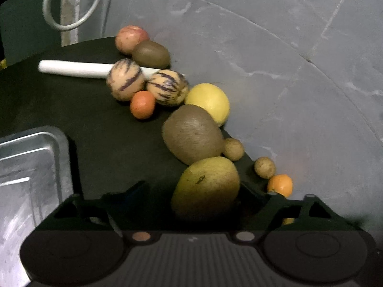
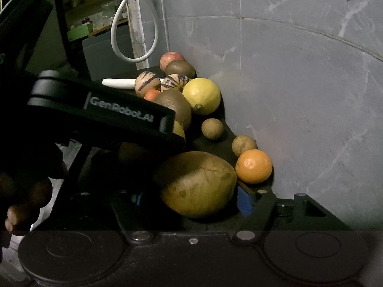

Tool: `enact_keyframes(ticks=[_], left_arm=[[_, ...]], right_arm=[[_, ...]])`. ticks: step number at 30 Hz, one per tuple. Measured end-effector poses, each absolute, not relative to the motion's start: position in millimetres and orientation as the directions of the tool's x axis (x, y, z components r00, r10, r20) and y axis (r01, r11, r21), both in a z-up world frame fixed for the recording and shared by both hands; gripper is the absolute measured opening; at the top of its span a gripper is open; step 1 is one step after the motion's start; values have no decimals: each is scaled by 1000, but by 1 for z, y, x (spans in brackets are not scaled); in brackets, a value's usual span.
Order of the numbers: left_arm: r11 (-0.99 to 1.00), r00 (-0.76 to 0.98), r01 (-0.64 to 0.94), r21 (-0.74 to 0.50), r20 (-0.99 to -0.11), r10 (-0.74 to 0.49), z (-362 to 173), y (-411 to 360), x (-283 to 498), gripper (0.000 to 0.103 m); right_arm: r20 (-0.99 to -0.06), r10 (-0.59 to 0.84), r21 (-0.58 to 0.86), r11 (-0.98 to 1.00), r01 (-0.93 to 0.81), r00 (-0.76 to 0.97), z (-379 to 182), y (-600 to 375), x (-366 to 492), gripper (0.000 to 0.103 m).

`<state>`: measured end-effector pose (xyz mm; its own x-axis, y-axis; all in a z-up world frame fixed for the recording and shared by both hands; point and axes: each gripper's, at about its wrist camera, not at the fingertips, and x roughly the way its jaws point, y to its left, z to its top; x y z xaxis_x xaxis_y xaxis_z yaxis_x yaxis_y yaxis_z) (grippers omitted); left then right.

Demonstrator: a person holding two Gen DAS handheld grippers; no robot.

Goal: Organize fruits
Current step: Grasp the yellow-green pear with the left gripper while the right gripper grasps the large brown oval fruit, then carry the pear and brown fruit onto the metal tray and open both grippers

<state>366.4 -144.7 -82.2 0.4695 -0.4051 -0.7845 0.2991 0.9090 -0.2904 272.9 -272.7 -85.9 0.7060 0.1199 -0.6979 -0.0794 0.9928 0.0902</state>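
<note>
Several fruits lie in a row along the grey wall on a black table (image 1: pixel 83 124). In the left wrist view my left gripper (image 1: pixel 203 201) stands around a yellow-green pear (image 1: pixel 205 186), jaws wide beside it. Behind it are a big kiwi (image 1: pixel 191 134), a lemon (image 1: pixel 208 101), two striped melons (image 1: pixel 125 79), a small orange (image 1: pixel 142 104), a second kiwi (image 1: pixel 151 54) and an apple (image 1: pixel 130 38). In the right wrist view my right gripper (image 2: pixel 196 201) stands around a large brownish-yellow fruit (image 2: pixel 198 183), jaws wide. An orange (image 2: pixel 254 166) lies right of it.
A metal tray (image 1: pixel 31 167) sits at the left. A white knife handle (image 1: pixel 74 69) lies behind the melons. Small brown round fruits (image 2: pixel 212 128) sit by the wall (image 1: pixel 287 71). The left gripper's body (image 2: pixel 103 114) crosses the right wrist view. A white cable (image 2: pixel 134 35) hangs behind.
</note>
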Motion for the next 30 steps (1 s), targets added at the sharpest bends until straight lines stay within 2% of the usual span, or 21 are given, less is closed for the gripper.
enact_keyframes(ticks=[1,3,10,19,24,30], left_arm=[[904,466,311,-294,-781,-415,-82,-146,366,74],[888,449,332,-319,-774,-446,-81,-149,366,60],[875,433,353,-332,-771,-467,-81,-146,362,59],[885,506,226,-407,-727,-464,-67,-83,345,59],[906,604,131,-403,-692,-396,-47,-30,340,59],[926,666,-18,-376,-695,-269,-43,31,342,59]], right_arm=[[-697,117,90,993,-76,707,-86,-272,272,71],[-695,113,91,993,-69,710,-86,-272,270,71],[-683,117,114,992,-53,721,-85,-271,261,70],[-655,160,145,986,-85,738,-72,-247,255,70],[-635,216,154,976,-153,741,-61,-217,272,70],[-627,303,156,952,-265,718,-55,-175,302,70]])
